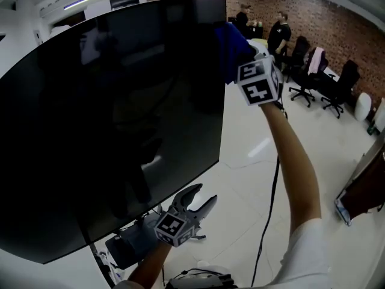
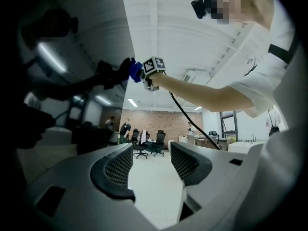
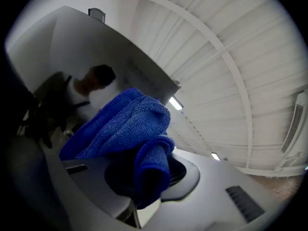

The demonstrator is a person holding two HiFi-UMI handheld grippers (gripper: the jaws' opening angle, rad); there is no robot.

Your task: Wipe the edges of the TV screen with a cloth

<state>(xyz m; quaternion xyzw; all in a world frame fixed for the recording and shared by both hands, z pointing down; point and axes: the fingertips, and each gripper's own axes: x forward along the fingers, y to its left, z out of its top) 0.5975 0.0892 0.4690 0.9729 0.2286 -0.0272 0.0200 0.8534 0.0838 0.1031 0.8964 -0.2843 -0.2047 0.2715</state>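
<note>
One risk — right gripper [image 3: 147, 174], clamped on bunched blue microfibre cloth [image 3: 122, 124], drifting off the edge of the flat black TV screen [image 1: 108, 119]; left gripper [image 1: 203, 195]: slightly parted, empty.

cloth [image 3: 120, 129]: bright blue, fine looped weave
TV screen [image 1: 120, 119]: glossy blk, faint reflections
left gripper [image 2: 151, 148]: grey body; pads [image 2: 118, 165] blk w/ mesh grid
right gripper [image 3: 149, 172]: grey; marker cube [image 1: 260, 82] white w/ blk sq. pattern
wall [image 1: 313, 11]: red-brown brick
floor [image 1: 252, 173]: white, shiny
chairs [image 1: 304, 83]: blk
sleeve [image 1: 307, 251]: white
ceiling [image 3: 240, 57]: white, ribbed
</note>
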